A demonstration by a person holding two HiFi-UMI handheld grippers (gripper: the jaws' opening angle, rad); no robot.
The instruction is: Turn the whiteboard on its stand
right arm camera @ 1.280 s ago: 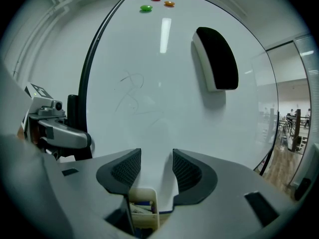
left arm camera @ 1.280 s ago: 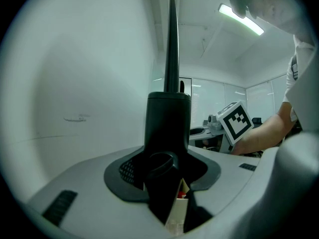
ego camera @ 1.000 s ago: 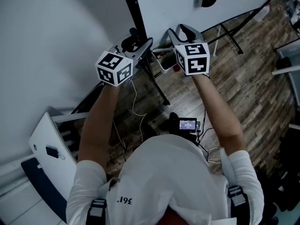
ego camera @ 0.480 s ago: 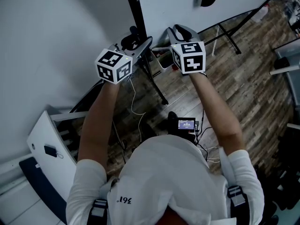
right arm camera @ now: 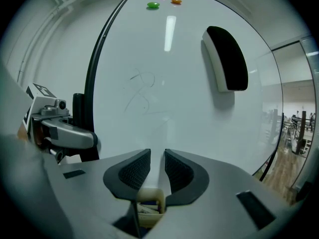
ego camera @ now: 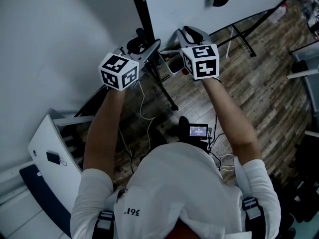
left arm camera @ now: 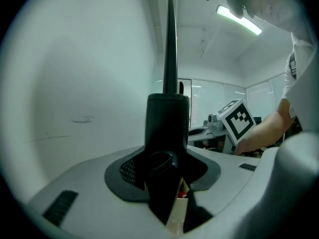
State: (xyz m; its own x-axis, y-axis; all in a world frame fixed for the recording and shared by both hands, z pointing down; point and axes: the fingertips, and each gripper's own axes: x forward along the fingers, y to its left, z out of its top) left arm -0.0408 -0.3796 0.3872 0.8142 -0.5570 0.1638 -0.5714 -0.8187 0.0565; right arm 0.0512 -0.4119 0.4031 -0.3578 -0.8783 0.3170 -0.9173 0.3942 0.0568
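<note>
My left gripper (left arm camera: 167,159) was clenched on the black upright (left arm camera: 170,54) at the left edge of the whiteboard (ego camera: 179,4). A thick black fitting (left arm camera: 167,114) on that upright sat squarely between my fingers and filled the gap, with the ribbed pad (left arm camera: 128,169) of the left finger up against it. The thin upright ran straight on past my fingertips. A pale surface (left arm camera: 75,93) with faint smudges spread away to their left. Off to their right, near but apart, stood the marker cube (left arm camera: 240,119) of my right gripper (right arm camera: 157,158).

That gripper's fingers were drawn close, with only a narrow slit between the pads. The slit showed the same white as the board ahead, and I could not tell whether the pads pinched anything. The board's face rose beyond those fingertips. Faint pen marks (right arm camera: 139,91) lay just above them, a black-backed eraser (right arm camera: 227,59) clung higher to the right, and three magnets (right arm camera: 162,0) sat far up near the top edge.

From the head view, both grippers were raised side by side at the board's lower edge. The stand legs (ego camera: 167,91) spread below them on the wooden floor (ego camera: 259,93).
</note>
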